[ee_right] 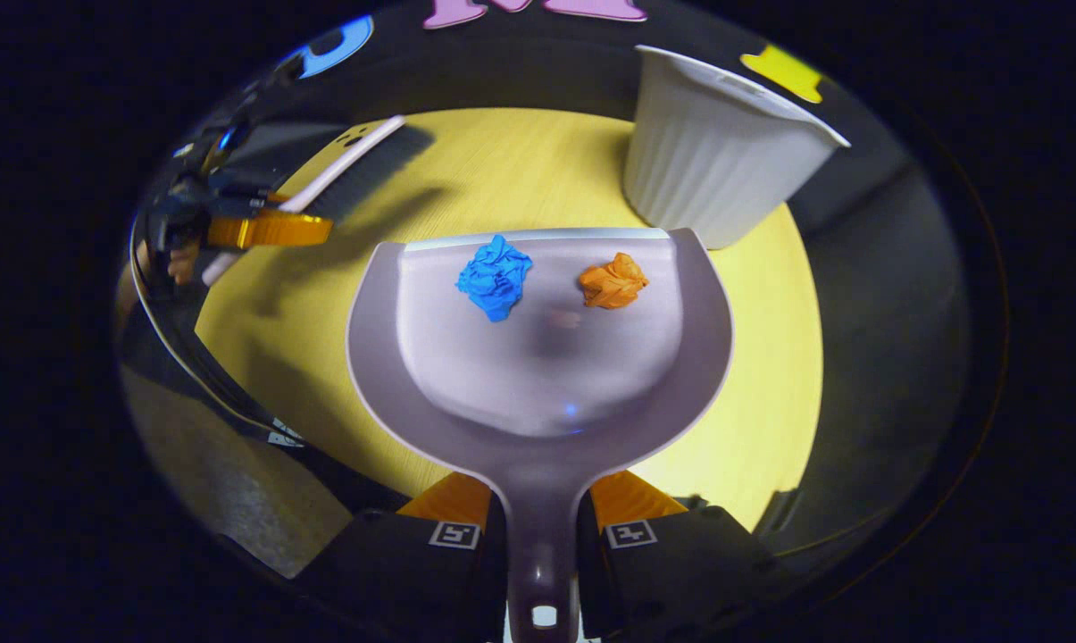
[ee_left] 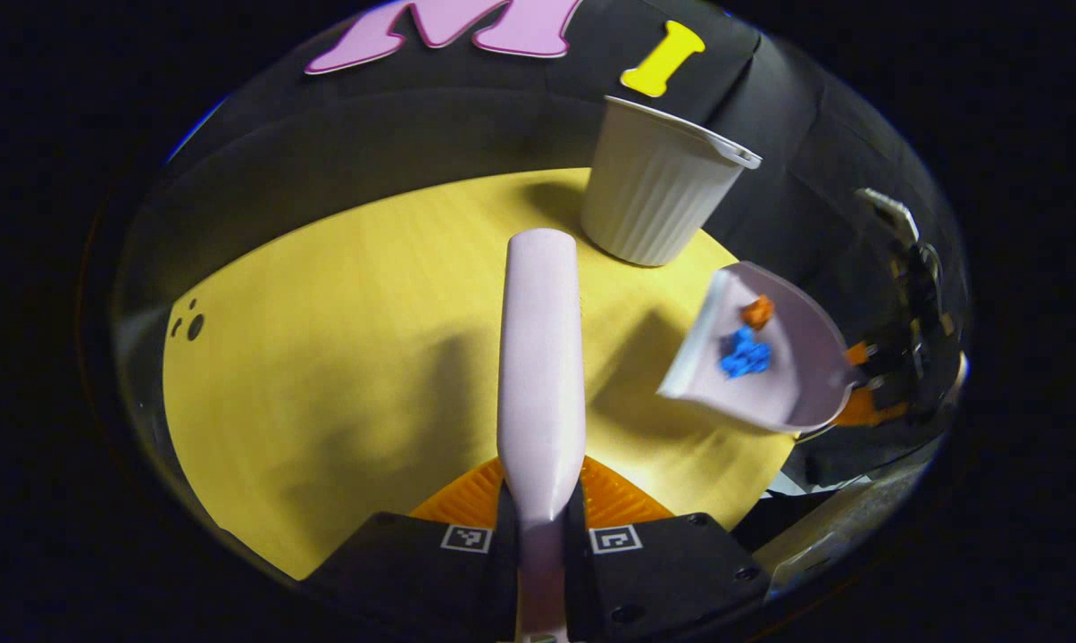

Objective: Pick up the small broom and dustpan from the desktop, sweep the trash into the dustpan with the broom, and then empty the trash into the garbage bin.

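Yellow desktop (ee_right: 770, 357), dustpan (ee_right: 538, 357) near bin (ee_right: 716, 152) (apart)

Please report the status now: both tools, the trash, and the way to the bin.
Left tool shut on broom. Right tool shut on dustpan. Blue wad, orange wad in pan. Bin just ahead, nothing between.

Left gripper view looking forward and down over the round yellow wooden tabletop (ee_left: 341, 339), ribbed white plastic bin (ee_left: 654, 192) at upper right, right gripper view close above the same tabletop (ee_right: 770, 357), same bin (ee_right: 716, 152) upper right
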